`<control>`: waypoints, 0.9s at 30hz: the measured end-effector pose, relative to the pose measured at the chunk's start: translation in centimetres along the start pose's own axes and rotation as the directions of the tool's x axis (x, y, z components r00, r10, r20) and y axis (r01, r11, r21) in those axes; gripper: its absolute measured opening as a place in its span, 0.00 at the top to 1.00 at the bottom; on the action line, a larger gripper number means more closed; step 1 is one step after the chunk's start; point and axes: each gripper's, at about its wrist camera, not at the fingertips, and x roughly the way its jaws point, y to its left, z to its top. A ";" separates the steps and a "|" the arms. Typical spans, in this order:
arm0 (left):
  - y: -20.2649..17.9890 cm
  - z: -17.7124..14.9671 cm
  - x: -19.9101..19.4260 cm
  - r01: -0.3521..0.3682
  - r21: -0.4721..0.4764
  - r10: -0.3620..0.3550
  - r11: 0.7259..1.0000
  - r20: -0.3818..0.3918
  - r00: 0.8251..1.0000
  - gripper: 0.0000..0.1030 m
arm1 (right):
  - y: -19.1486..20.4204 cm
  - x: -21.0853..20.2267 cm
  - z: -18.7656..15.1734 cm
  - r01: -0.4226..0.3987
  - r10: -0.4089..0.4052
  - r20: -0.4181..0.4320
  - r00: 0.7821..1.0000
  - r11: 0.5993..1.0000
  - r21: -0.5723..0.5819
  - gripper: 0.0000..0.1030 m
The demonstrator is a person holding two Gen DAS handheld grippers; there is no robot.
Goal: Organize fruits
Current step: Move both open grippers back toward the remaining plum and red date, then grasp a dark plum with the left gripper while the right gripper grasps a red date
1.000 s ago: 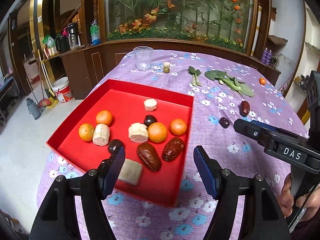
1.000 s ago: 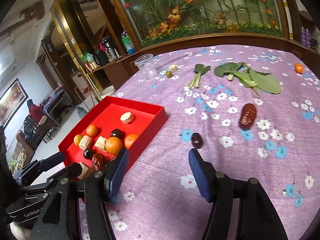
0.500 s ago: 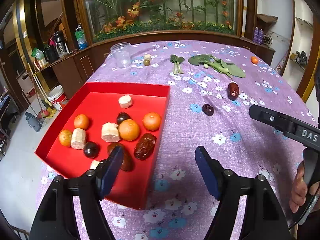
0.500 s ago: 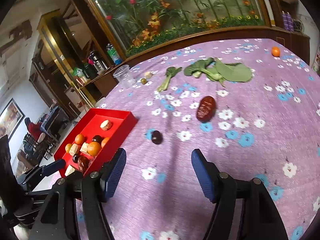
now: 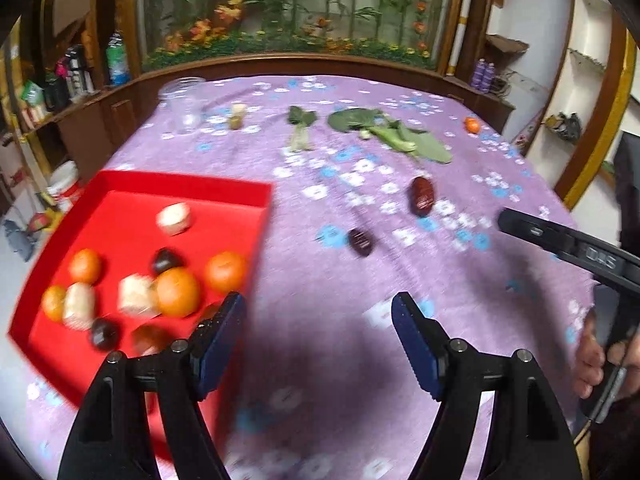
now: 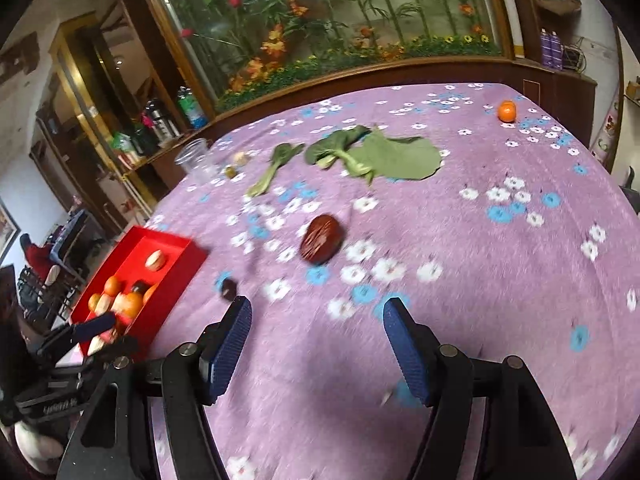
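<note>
Red tray [image 5: 240, 188]: most fruits collected. Outstanding on table [image 6: 520, 280]: large date [image 6: 321, 238], small dark date [image 5: 361, 242], far orange [image 6: 507, 111]. Left hand-held gripper [image 5: 318, 334], right hand-held gripper [image 6: 316, 332]: both agape, empty.

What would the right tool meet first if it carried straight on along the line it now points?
Probably the bare purple tablecloth just ahead of the right tool, whose open jaws hold nothing. The large red date is the nearest fruit near that line; depth is unclear.
</note>
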 end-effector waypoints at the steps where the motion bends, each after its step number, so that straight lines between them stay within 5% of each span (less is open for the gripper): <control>1: -0.4 0.5 0.5 0.023 0.004 -0.023 1.000 0.002 1.000 0.28 | -0.2 0.5 0.6 -0.005 0.005 -0.007 1.000 1.000 0.005 0.29; 7: -2.0 2.1 3.6 0.043 0.039 -0.043 0.998 -0.004 0.999 0.31 | 0.8 4.7 3.3 0.004 -0.005 -0.046 0.999 1.000 -0.012 0.29; 9: -2.1 2.5 4.8 0.057 0.039 -0.056 0.998 -0.017 0.998 0.49 | 1.2 6.2 3.6 0.009 -0.010 -0.064 0.998 1.000 -0.021 0.29; 12: -2.1 3.0 6.4 0.077 0.027 -0.076 0.997 -0.047 0.996 0.58 | 1.8 8.1 3.9 0.032 -0.035 -0.074 0.997 0.998 -0.045 0.30; 27: -2.6 3.6 10.2 0.100 0.016 -0.099 0.995 -0.066 0.993 0.59 | 1.4 10.4 3.6 0.050 -0.057 -0.073 0.996 0.995 -0.085 0.40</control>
